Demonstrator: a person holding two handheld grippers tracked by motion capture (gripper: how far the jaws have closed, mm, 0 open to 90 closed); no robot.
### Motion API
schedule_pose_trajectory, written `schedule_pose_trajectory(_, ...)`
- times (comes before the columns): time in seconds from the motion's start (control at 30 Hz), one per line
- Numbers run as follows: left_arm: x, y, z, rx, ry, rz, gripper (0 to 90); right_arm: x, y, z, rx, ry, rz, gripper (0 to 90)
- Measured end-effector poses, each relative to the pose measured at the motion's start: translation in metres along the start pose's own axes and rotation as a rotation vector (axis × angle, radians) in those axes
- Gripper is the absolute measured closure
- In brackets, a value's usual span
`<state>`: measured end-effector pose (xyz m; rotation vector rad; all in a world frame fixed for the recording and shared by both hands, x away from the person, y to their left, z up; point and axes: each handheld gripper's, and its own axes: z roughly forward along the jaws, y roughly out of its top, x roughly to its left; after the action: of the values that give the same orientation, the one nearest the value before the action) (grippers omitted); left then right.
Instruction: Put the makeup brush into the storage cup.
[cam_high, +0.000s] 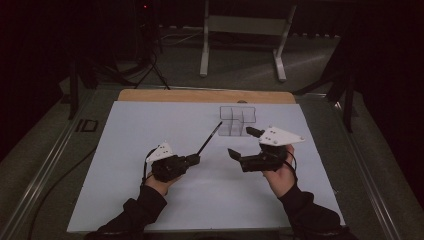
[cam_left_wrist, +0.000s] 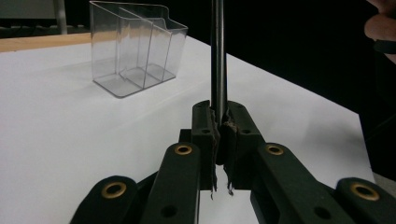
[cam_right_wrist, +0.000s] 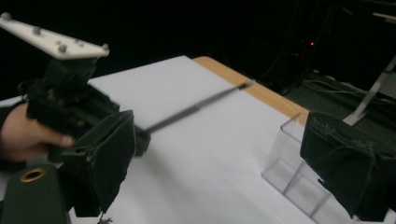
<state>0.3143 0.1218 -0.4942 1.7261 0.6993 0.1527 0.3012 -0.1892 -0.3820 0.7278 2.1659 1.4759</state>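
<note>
Layout around the clear organizer

The clear organizer (cam_high: 237, 120) stands on the table (cam_high: 150, 120); the pen (cam_high: 209, 139) lies left of it, both grippers nearer the person.

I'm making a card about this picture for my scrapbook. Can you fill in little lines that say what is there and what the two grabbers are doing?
Left gripper: shut on a thin black rod
Right gripper: jaws wide open, nothing between them
Clear box: upright on the white sheet, divided into compartments
Rod tip: points toward the clear box
</note>
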Motion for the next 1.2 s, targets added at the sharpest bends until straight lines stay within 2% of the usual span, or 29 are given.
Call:
schedule_pose_trajectory(0.07,0.0,0.0,0.0,0.004,-0.001,0.001,85.4,0.002,0.003,0.007,-0.004,0.007,0.013,9.7)
schedule_pose_trajectory(0.2,-0.002,0.001,0.0,0.003,0.0,0.006,85.4,0.006,0.01,0.02,-0.032,-0.023,0.056,9.7)
schedule_pose_trajectory(0.3,-0.001,0.001,0.0,0.0,0.0,0.001,85.4,0.004,0.012,0.027,-0.039,-0.028,0.128,9.7)
schedule_pose_trajectory(0.43,-0.002,0.001,0.0,-0.004,-0.007,0.006,85.4,0.0,0.01,0.033,-0.036,-0.048,0.196,9.8)
schedule_pose_trajectory(0.5,-0.003,0.001,0.0,-0.005,-0.008,0.007,85.4,-0.002,0.009,0.037,-0.022,-0.048,0.236,9.9)
schedule_pose_trajectory(0.6,-0.003,0.001,0.0,-0.003,-0.01,0.013,85.4,-0.002,0.006,0.043,-0.021,-0.023,0.299,10.7)
schedule_pose_trajectory(0.63,-0.003,0.001,0.0,-0.001,-0.011,0.016,85.4,-0.003,0.005,0.044,-0.022,-0.007,0.327,14.8)
schedule_pose_trajectory(0.67,-0.003,0.001,0.0,-0.003,-0.011,0.015,85.4,-0.004,0.005,0.045,-0.022,0.005,0.352,14.9)
schedule_pose_trajectory(0.87,-0.005,0.001,0.001,0.002,-0.016,0.024,85.4,-0.01,0.0,0.048,-0.031,0.024,0.476,30.3)
schedule_pose_trajectory(1.0,-0.005,0.0,0.002,0.006,-0.018,0.027,85.4,-0.012,-0.002,0.052,-0.011,0.068,0.549,35.3)
schedule_pose_trajectory(1.2,-0.006,0.0,0.002,0.008,-0.022,0.037,85.4,-0.018,-0.008,0.057,-0.001,0.104,0.67,46.2)
